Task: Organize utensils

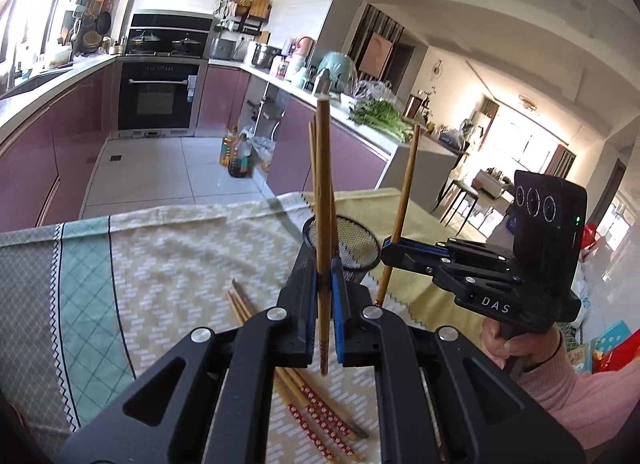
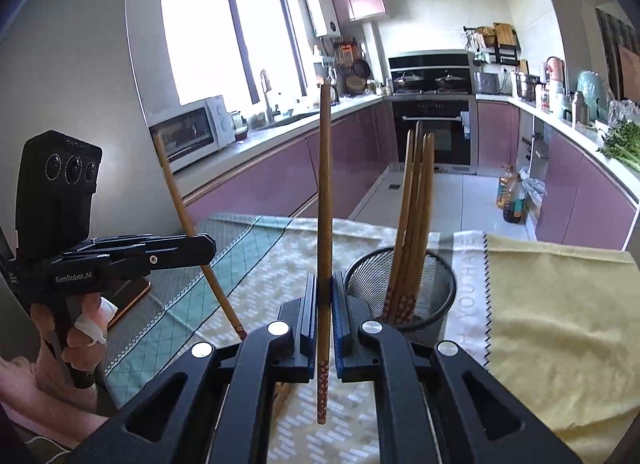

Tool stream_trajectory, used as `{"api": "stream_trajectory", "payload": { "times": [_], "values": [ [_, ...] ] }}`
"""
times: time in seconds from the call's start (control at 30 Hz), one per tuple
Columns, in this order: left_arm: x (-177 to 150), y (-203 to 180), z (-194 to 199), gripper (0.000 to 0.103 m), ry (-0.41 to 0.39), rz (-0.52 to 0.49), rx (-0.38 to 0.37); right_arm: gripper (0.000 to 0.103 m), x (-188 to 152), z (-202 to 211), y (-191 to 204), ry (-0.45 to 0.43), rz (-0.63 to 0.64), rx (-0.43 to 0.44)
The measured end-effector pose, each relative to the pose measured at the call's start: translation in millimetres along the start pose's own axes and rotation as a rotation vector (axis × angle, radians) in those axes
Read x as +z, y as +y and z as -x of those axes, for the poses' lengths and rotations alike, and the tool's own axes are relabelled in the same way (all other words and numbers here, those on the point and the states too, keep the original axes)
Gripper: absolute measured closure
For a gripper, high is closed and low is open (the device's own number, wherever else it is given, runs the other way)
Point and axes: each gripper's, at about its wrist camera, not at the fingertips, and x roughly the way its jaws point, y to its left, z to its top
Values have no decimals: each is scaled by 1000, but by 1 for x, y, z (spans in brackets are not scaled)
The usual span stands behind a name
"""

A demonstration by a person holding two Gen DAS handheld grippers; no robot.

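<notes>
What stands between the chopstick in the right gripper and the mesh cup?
Nothing visible. The right gripper holds its chopstick upright just left of the mesh cup. Several chopsticks already stand in the cup, but its right side is open.

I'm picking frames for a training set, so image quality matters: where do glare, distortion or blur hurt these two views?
Left wrist view: the windows at upper left and the far room at right are blown out; counters bow from fisheye distortion; the chopstick in the left hand-held gripper is sharp. Right wrist view: the window glares white, corners are dark, and the mesh holder stays readable.
</notes>
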Motion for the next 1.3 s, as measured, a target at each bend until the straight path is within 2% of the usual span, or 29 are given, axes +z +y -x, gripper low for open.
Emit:
{"api": "stream_trajectory", "payload": {
  "times": [0.23,0.5,0.8,0.87,0.97,1.13,1.3],
  "values": [
    [31,-9,-2,96,-63,1,-22,97,20,14,-10,-65,3,-25],
    [66,-28,-2,96,-128,-44,-27,97,44,23,-14,-132,18,-41],
    [86,-46,-13,96,-149,-87,6,97,60,18,-20,-175,34,-81],
    [85,-49,-20,96,-138,-101,29,97,59,10,-24,-166,32,-104],
    [81,-53,-37,96,-82,-134,56,97,55,-4,-33,-131,12,-121],
    [66,-51,-70,96,44,-186,51,97,42,-26,-48,-51,-23,-135],
    [53,-45,-90,96,130,-208,55,97,29,-40,-55,36,-48,-132]
  ]
}}
